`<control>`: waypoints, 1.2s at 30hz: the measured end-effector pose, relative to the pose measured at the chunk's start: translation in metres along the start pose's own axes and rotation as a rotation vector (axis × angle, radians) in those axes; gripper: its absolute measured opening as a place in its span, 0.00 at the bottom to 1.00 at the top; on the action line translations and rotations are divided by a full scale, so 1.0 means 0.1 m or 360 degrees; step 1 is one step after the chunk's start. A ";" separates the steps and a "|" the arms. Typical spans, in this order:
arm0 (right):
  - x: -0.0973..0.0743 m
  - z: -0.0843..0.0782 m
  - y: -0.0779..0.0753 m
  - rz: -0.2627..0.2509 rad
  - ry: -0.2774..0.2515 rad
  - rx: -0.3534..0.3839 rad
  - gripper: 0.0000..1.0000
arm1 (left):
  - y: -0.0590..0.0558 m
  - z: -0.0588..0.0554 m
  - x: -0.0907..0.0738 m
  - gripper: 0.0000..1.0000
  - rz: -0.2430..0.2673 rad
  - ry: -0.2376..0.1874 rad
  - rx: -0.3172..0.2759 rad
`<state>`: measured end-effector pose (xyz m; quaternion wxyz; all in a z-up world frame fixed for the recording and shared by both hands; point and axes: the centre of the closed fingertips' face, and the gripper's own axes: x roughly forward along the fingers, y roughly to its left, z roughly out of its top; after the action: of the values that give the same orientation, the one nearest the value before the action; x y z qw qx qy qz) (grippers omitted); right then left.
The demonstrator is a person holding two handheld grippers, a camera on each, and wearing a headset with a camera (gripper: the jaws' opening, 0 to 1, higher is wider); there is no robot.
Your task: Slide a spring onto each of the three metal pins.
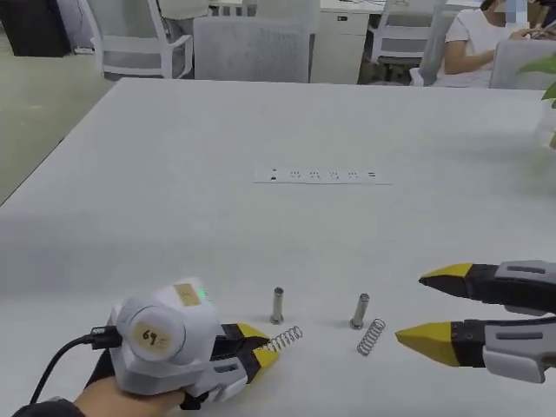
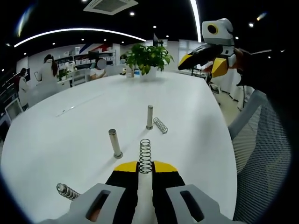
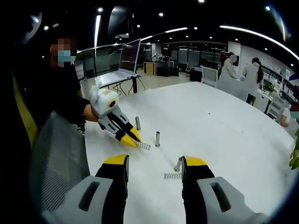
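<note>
A spring sits clamped by its near end between the shut yellow tips of the left gripper, its free end reaching out low over the table towards 2 upright metal pins. In the left gripper view the nearer pin stands just left of the held spring and the farther pin stands beyond it. A 2nd spring lies flat on the table just beside the farther pin's base. At the lower left of that view is a 3rd pin, with spring coils around its shaft; whether it stands upright cannot be told.

In the head view the held spring points up and right, its free end close to the base of the left pin but apart from it, while the loose spring lies just below and right of the other pin.

The right gripper hangs near the table's right side with its 2 jaws spread wide and nothing between them. Its tips point left towards the loose spring without touching it. In the right gripper view that spring lies on the table between the 2 jaw tips.

Farther back, a white power strip is set flush in the tabletop. A potted plant stands at the table's far end in the left gripper view. Grey chairs line the far edge, and a person sits beyond them.
</note>
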<state>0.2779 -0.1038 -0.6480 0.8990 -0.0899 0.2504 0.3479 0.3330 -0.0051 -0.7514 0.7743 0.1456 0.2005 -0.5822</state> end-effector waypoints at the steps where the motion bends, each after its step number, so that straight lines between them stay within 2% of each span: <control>1: 0.00 0.02 0.00 0.0002 -0.0005 -0.0007 0.43 | -0.02 0.03 -0.03 0.03 -0.0005 -0.0007 0.0009; 8: 0.02 0.08 0.04 0.0035 -0.0021 -0.0040 0.42 | -0.18 0.26 -0.20 0.03 -0.0061 -0.0088 0.0066; 15: 0.08 0.13 0.15 0.0100 -0.0023 -0.0084 0.41 | -0.34 0.49 -0.36 0.03 -0.0120 -0.0180 0.0144; 25: 0.18 0.19 0.43 0.0267 -0.0027 -0.0132 0.37 | -0.60 0.67 -0.56 0.03 -0.0220 -0.0252 0.0243; 32: 0.24 0.19 0.66 0.0408 -0.0014 -0.0148 0.31 | -0.71 0.77 -0.66 0.03 -0.0278 -0.0290 0.0299; 36: 0.25 0.22 0.77 0.0485 -0.0046 -0.0181 0.26 | -0.75 0.80 -0.69 0.03 -0.0310 -0.0307 0.0319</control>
<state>0.2503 -0.0247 -0.6404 0.8328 -0.0966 0.2282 0.4950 0.2556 -0.0048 -0.6471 0.7116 0.1452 0.0793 -0.6828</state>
